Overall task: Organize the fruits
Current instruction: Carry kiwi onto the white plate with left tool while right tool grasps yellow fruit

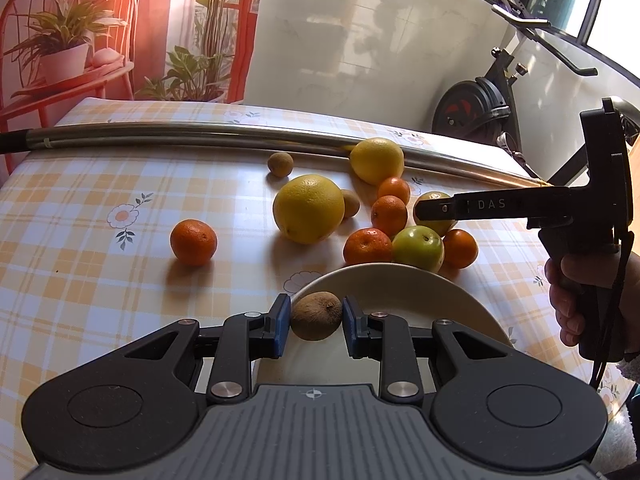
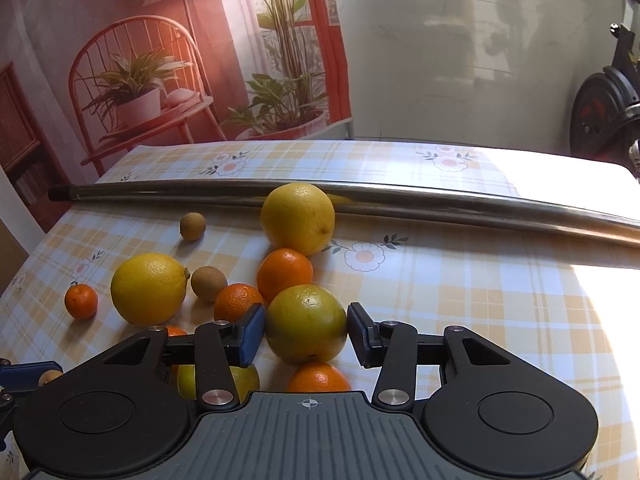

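Left wrist view first: my left gripper (image 1: 316, 322) sits with its pads either side of a kiwi (image 1: 315, 316) over the near rim of the plate (image 1: 400, 284). I can't tell if it's pinching or just let go, there looks to be a sliver of gap. Right wrist view: my right gripper (image 2: 306, 334) is spread wide around the yellow-green apple (image 2: 306, 324), which lies dead ahead between the fingers on the tablecloth (image 2: 480, 300), not squeezed yet.

Metal pole (image 2: 360, 200) lying along table's far edge; exercise bike (image 1: 480, 108) beyond right corner; plant backdrop (image 2: 160, 60) behind.
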### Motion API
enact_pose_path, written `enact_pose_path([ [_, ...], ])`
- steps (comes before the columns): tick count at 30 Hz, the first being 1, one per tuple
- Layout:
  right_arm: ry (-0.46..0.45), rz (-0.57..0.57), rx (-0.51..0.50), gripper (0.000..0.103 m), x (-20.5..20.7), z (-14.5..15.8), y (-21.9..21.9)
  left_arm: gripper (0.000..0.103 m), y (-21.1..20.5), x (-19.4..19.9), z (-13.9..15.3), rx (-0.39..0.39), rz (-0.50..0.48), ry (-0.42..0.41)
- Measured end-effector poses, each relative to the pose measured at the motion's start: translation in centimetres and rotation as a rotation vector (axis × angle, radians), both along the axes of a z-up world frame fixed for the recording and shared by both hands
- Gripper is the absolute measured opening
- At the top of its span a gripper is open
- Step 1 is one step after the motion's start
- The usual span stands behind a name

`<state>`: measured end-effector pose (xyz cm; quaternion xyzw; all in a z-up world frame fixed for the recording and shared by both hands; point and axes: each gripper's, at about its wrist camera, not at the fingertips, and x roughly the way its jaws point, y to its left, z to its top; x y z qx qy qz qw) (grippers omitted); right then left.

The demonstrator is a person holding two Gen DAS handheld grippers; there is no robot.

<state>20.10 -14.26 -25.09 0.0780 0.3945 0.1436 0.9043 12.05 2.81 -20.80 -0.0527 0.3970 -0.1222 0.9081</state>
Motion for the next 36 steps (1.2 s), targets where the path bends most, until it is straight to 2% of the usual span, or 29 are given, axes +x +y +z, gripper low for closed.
enact_pose_path([
  [3, -0.015, -0.022, 0.061, 0.042, -1.4, 0.7, -0.6, 0.029, 0.0, 0.0, 0.0, 0.0, -0.003, 0.008],
  [12, -0.057, 0.011, 0.109, 0.042, -6.2, 2.5, -0.6, 0.029, -0.4, -1.2, 0.2, 0.02, -0.021, 0.011],
  [21, -0.035, 0.113, 0.107, 0.042, -11.0, 2.2, 1.2, 0.029, -1.1, -3.4, 0.2, 0.094, -0.057, 0.021],
  [31, 0.013, 0.211, 0.077, 0.042, -14.4, 1.7, 2.8, 0.029, -1.2, -4.7, -0.1, 0.085, -0.087, 0.073],
  [36, 0.02, 0.224, 0.053, 0.042, -15.3, 1.6, 3.0, 0.029, -1.1, -4.7, -0.5, 0.085, -0.08, 0.101],
])
